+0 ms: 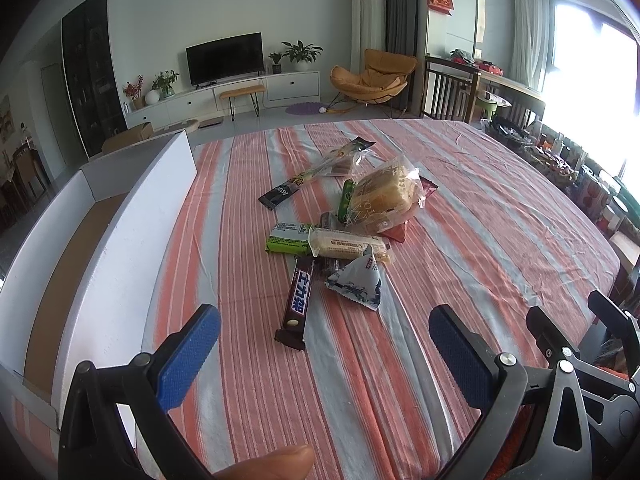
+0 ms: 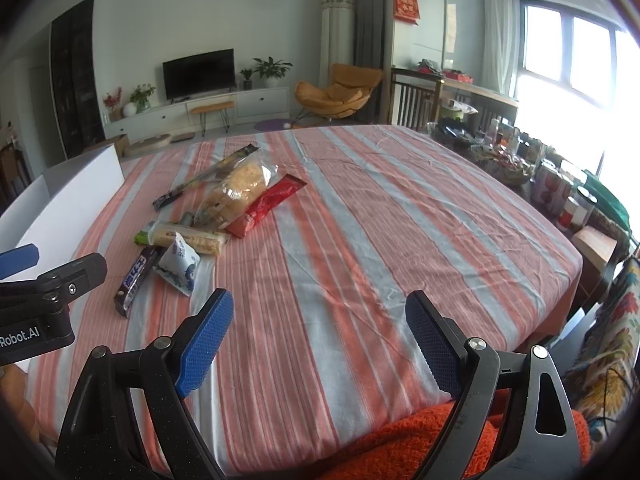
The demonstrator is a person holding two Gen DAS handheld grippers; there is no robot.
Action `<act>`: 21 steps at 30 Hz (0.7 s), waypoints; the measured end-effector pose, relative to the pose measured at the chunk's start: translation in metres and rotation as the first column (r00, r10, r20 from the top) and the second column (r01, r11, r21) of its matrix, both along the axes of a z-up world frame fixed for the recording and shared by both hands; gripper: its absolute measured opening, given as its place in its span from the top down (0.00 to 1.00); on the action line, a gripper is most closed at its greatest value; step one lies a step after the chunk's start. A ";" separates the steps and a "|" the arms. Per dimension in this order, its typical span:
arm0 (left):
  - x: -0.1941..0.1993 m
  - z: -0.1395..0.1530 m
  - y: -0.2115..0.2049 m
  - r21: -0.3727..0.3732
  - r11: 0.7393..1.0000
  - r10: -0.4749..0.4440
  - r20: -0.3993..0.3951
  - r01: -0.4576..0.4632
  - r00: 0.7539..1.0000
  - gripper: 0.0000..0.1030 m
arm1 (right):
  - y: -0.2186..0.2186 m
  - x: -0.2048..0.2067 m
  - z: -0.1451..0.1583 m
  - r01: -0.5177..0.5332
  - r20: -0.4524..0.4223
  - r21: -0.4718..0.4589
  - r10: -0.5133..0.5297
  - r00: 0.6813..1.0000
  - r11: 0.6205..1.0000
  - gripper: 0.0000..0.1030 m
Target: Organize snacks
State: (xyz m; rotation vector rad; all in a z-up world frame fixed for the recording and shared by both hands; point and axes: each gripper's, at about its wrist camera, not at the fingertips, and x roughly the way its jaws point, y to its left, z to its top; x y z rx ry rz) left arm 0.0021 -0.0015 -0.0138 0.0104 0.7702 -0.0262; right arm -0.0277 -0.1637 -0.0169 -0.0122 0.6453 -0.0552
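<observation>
A: Biggest first? Striped tablecloth (image 1: 460, 208) under everything. Then white cardboard box (image 1: 120, 216), left of the left jaws, open, nothing visible inside.

B: So nothing sorted yet?

A: Looks that way. All snacks in one loose pile ahead of the left jaws, well apart from the box. Whole job left, by the look of it.

B: Pile contents, big to small?

A: Bagged bread (image 1: 384, 196) at the far side. Long black-and-green stick pack (image 1: 316, 170) beyond it, toward the box. Red packet (image 2: 268, 204) under the bread, clearest in the right view. Wafer bar in clear wrap (image 1: 348, 246) across a green packet (image 1: 288, 238). Brown chocolate bar (image 1: 298, 300) nearest, straight ahead between the left jaws. Small white-blue triangular pack (image 1: 358, 282) just beside it.

B: Jaws?

A: Left gripper (image 1: 324, 352) spread wide, empty, short of the chocolate bar. Right gripper (image 2: 320, 344) also spread wide, empty, over bare cloth; pile off to its left.

B: Next pick?

A: Probably the chocolate bar, closest and lying free. Just a guess.
</observation>
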 end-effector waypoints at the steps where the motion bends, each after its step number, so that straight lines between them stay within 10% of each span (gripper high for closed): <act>1: 0.000 0.000 0.000 0.000 1.000 0.000 -0.001 0.000 1.000 0.00 | 0.000 0.000 0.000 0.000 0.000 0.000 0.000 1.000 1.000 0.12; 21: -0.001 -0.004 -0.002 -0.003 1.000 -0.009 -0.019 0.009 1.000 0.00 | 0.000 0.000 -0.001 0.000 0.000 0.002 0.000 1.000 1.000 0.12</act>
